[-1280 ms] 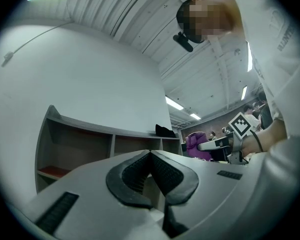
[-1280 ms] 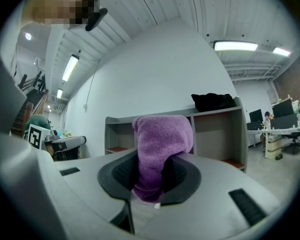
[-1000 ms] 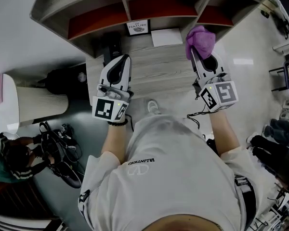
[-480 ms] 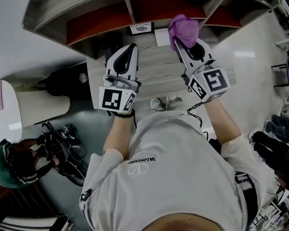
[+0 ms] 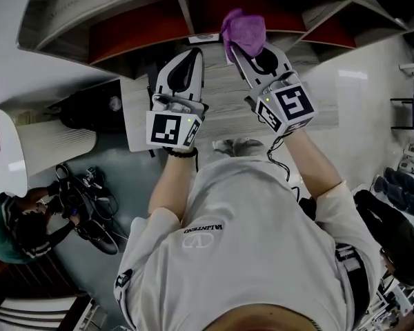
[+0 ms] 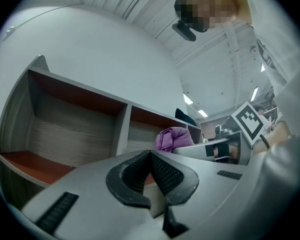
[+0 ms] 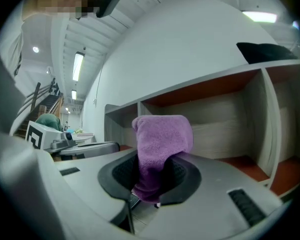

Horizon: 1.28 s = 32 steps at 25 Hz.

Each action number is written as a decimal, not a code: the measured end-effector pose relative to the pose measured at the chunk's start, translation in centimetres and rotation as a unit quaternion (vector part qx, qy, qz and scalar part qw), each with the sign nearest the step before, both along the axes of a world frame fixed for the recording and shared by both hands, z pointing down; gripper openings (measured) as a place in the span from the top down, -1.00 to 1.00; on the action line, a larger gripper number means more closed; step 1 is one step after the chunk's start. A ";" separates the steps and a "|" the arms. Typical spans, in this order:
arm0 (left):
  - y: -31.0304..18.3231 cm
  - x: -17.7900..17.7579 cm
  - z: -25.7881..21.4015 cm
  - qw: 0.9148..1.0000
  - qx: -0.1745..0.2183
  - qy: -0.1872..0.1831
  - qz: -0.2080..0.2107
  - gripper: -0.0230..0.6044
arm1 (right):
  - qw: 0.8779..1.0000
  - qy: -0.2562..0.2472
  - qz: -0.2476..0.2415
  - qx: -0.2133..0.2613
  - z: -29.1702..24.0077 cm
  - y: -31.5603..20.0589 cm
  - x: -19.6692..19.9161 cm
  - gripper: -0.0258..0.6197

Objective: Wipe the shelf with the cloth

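Nearest us, our left gripper (image 6: 151,170) has its jaws pressed together on nothing. Our right gripper (image 7: 152,176) is clamped on the purple cloth (image 7: 162,136), whose bunched top stands up above the jaws, in front of the open shelf (image 7: 225,126) beyond. We judge the cloth light, soft and floppy. A pinch low on the bunch suits it, leaving plush fabric free for wiping.
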<state>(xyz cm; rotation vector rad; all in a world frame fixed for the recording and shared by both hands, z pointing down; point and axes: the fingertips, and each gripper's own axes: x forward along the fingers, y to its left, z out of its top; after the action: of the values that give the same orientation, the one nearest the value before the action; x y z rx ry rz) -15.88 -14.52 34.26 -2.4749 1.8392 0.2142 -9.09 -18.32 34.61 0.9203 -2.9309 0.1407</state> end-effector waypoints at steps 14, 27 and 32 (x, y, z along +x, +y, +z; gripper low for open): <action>-3.3 -2.2 1.1 1.000 -0.014 0.001 -0.024 0.93 | 0.999 0.002 -0.026 -0.025 2.3 -3.8 -3.6 0.67; -4.8 -3.5 2.2 0.999 -0.023 0.012 -0.040 0.93 | 0.997 0.007 -0.061 -0.050 3.9 -5.0 -7.1 0.67; -5.3 -3.2 2.8 0.999 -0.028 0.014 -0.042 0.93 | 0.996 0.010 -0.065 -0.057 4.4 -5.3 -7.4 0.67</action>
<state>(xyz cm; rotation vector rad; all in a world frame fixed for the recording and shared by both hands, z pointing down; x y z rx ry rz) -19.07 -19.78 37.04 -2.4357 1.9838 0.1966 -16.48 -23.62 38.98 0.7091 -2.9183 0.2864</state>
